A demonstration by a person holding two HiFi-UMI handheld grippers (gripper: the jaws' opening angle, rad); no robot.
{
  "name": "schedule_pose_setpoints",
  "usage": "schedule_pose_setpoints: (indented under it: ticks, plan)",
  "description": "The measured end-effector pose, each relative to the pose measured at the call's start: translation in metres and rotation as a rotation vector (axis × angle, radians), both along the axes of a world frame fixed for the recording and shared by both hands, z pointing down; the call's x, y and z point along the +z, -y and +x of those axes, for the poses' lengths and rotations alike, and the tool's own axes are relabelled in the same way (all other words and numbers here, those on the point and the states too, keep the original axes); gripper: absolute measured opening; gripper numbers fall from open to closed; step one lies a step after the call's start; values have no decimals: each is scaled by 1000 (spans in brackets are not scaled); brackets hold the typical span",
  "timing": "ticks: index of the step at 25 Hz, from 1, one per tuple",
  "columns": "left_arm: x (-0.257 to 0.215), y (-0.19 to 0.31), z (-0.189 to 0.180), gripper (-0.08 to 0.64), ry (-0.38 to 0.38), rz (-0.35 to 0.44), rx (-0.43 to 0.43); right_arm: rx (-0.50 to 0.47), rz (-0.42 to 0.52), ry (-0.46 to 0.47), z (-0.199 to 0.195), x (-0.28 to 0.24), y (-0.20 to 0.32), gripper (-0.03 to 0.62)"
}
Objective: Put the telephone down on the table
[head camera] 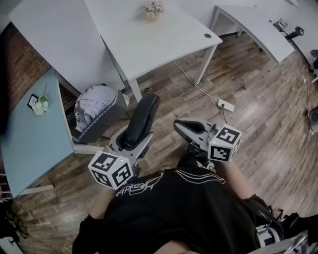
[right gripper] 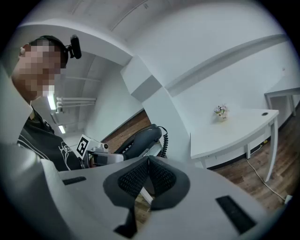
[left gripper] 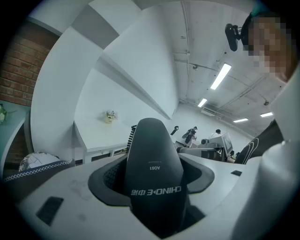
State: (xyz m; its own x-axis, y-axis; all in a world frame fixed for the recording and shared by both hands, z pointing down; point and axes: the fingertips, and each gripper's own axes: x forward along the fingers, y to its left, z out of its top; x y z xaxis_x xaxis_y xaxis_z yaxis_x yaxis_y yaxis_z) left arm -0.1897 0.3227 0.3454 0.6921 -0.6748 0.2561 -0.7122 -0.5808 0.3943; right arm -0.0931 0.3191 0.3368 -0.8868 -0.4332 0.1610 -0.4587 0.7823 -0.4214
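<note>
Two tongs in my view: left tongs (head camera: 130, 144) clamped on the black plastic telephone handset (head camera: 142, 116), which juts past their tips; right tongs (head camera: 180, 127) pressed together, empty, just beside; white worktop (head camera: 149, 39) well ahead of both.

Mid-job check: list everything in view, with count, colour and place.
handset: one, black, in left tongs
table: one, white, ahead
flower pot: one, pale, on table
far table: one, white, upper right
blue table: one, pale blue, left
flowers: one bunch, white, on blue table
frame: one, dark, beside flowers
bin: one, grey, floor left of handset
power strip: one, white, floor at right
left tongs: one, grey, shut on handset
right tongs: one, grey, shut, empty
shirt: one, black, bottom
</note>
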Motion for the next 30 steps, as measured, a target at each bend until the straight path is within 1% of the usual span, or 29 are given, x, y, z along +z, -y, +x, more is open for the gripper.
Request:
schedule_pose_setpoints:
  ticks: [5, 10, 15, 22, 30]
  plan:
    - [0, 8, 8, 288, 10, 5, -4, -3, 8, -4, 6, -2, 7, 38]
    - [5, 23, 17, 288, 8, -13, -9, -4, 11, -3, 16, 2, 19, 38]
    - [7, 45, 30, 288, 11, -22, -19, -5, -7, 13, 29, 5, 42, 38]
    - [13, 101, 56, 288, 15, -47, -60, -14, -52, 31, 61, 12, 106, 39]
    - [17, 201, 116, 288, 22, -89, -109, -48, -79, 54, 117, 12, 205, 40]
